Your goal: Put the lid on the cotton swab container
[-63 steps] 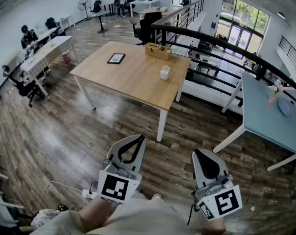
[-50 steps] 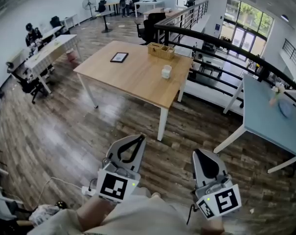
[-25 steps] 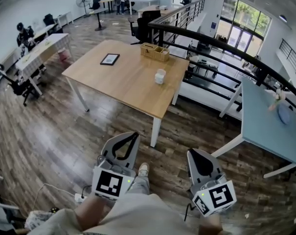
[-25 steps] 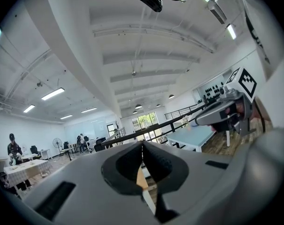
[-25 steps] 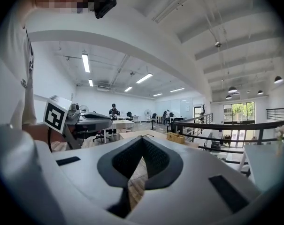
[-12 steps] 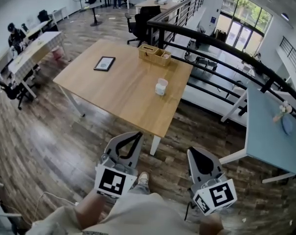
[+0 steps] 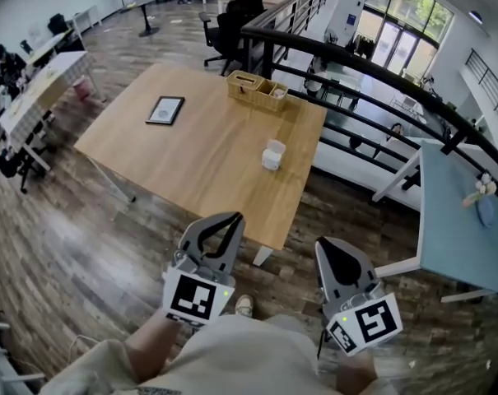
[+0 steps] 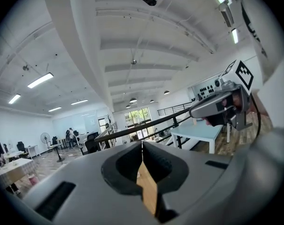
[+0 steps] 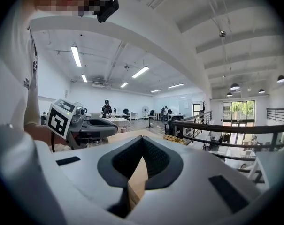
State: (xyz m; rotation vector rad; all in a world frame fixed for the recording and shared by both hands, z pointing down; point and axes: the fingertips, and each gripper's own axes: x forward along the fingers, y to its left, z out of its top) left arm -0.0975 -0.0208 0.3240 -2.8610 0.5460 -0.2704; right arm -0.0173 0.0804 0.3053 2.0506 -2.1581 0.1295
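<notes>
Approach step, I'd say: my left gripper (image 7: 235, 218) and right gripper (image 7: 323, 244) are both closed on nothing, near my body. The container (image 7: 272, 155) stands right of centre on the table (image 7: 201, 142) (lid indistinguishable). Next: get within reach, open my jaws.

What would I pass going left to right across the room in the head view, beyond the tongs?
White desk → flat dark tablet on the wooden table → white container → pale blue table. The wooden tray overlaps the container sideways, so it is left out.
</notes>
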